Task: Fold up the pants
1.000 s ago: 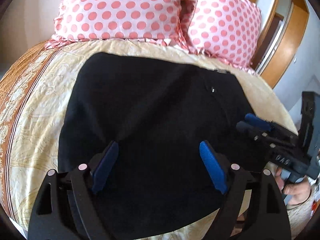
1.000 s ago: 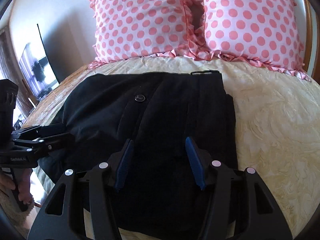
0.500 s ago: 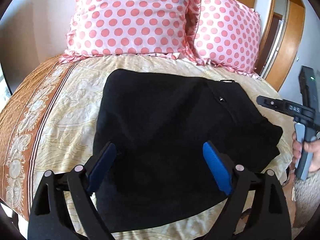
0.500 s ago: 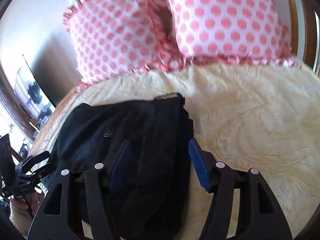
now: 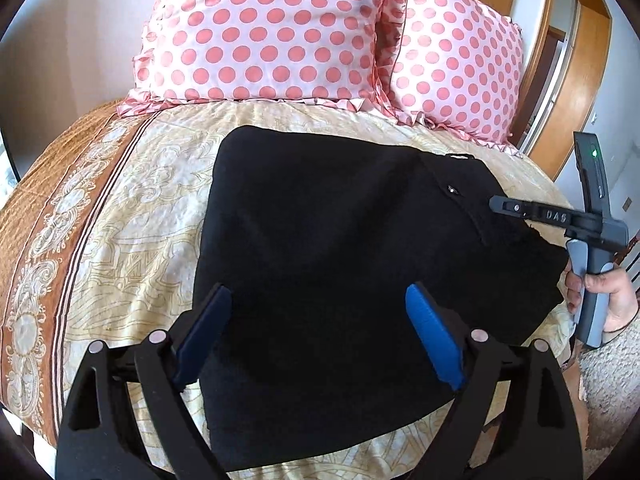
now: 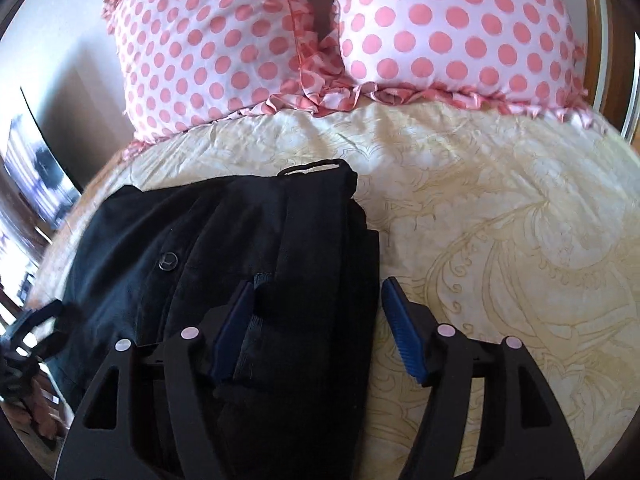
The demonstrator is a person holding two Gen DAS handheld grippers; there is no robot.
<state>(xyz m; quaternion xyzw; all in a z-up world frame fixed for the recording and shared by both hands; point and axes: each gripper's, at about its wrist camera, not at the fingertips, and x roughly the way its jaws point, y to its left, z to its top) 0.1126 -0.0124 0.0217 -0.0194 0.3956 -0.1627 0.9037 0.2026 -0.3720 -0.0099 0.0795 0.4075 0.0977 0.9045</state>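
Cream bedspread (image 5: 132,208), dotted pillows (image 5: 264,32) beyond my grippers. Folded pants (image 5: 340,264) lie under my wide-open left gripper (image 5: 320,336); my right gripper (image 6: 316,328) is opening, unclamped, straddling their right edge. I'd square that edge, press flat, avoid dragging layers.

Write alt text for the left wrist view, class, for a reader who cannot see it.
Folded black pants lie on a cream patterned bedspread, with the open left gripper above their near edge, nothing between its jaws. Two pink polka-dot pillows stand behind. At the right edge, a hand holds the right gripper, seen side-on.
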